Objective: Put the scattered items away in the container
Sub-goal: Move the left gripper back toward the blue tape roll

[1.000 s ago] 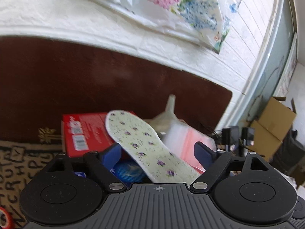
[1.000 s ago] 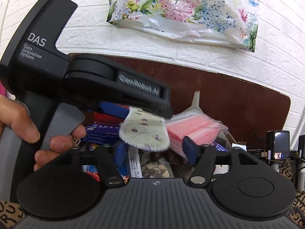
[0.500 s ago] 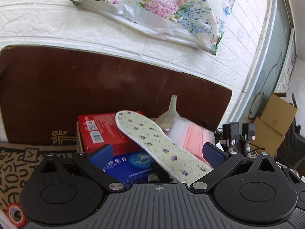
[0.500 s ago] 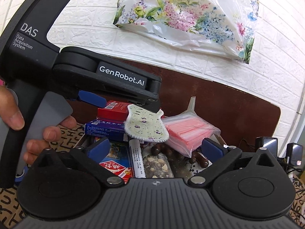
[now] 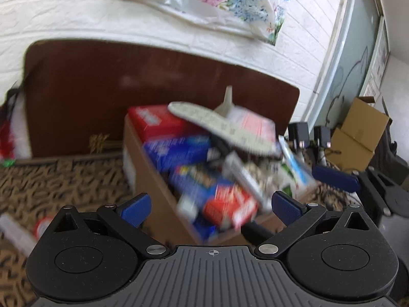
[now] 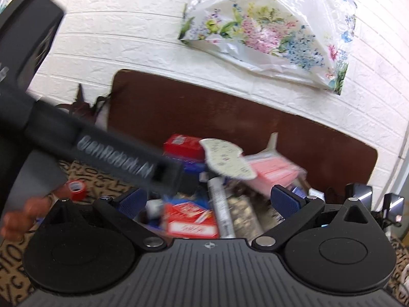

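A cardboard box (image 5: 143, 179) on the patterned mat is packed with red and blue cartons, a pink packet (image 6: 271, 170) and a white funnel (image 5: 227, 101). A floral insole (image 5: 219, 125) lies across the top of the pile; it also shows in the right wrist view (image 6: 225, 162). My left gripper (image 5: 211, 207) is open and empty, back from the box. My right gripper (image 6: 208, 200) is open and empty above the box's near side. The left gripper's black body (image 6: 110, 158) crosses the right wrist view. The frames are blurred.
A red tape roll (image 6: 76, 186) lies on the mat left of the box, and also shows in the left wrist view (image 5: 43, 226). A brown board (image 5: 102, 84) leans on the white brick wall behind. A floral plastic bag (image 6: 276, 30) hangs above. Cardboard boxes (image 5: 358, 130) stand far right.
The left gripper has let go of the insole and pulled back and left; the insole now rests on the pile. Both views have drawn away from the box.
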Demonstrator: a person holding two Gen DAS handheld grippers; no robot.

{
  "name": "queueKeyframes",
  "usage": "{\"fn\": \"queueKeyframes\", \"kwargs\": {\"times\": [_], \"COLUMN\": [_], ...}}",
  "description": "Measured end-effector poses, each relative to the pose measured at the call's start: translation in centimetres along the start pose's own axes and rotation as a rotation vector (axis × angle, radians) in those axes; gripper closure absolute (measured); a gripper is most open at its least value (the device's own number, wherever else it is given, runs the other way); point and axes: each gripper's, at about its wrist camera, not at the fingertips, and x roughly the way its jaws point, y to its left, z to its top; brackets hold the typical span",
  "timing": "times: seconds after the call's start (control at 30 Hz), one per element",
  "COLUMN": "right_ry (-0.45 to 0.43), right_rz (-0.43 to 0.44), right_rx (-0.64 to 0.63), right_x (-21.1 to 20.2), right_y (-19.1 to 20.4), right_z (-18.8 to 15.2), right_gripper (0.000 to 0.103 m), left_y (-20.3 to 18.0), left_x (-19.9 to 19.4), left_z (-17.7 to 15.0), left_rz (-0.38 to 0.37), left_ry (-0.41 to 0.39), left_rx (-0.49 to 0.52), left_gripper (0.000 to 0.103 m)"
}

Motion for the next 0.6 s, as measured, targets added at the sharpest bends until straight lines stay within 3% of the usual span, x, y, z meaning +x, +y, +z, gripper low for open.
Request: {"fn": "queueKeyframes", "kwargs": {"times": [0.23,0.4,0.6], "right_ry": [0.054,0.121,0.186], "right_rz": [0.093,0.172,0.21], "right_rx": [0.028,0.095,0.159], "right_x": [-2.5,-3.8,-4.3], "right_y": [3.6,6.9,9.8], "right_z": [-1.9,-4.0,-5.0], "right_gripper": [0.001,0.0,0.001], "left_y": [2.9,5.2,8.3], "left_x": [-4.7,-7.3,-10.8], "left_z": [-6.0,-9.4,-11.1], "left_rz": [0.012,0.061,0.152], "left_ry": [0.037,0.082,0.041], "left_rx": [-0.151,-0.232,-0.284], "left_gripper": [0.0,0.0,0.0]}}
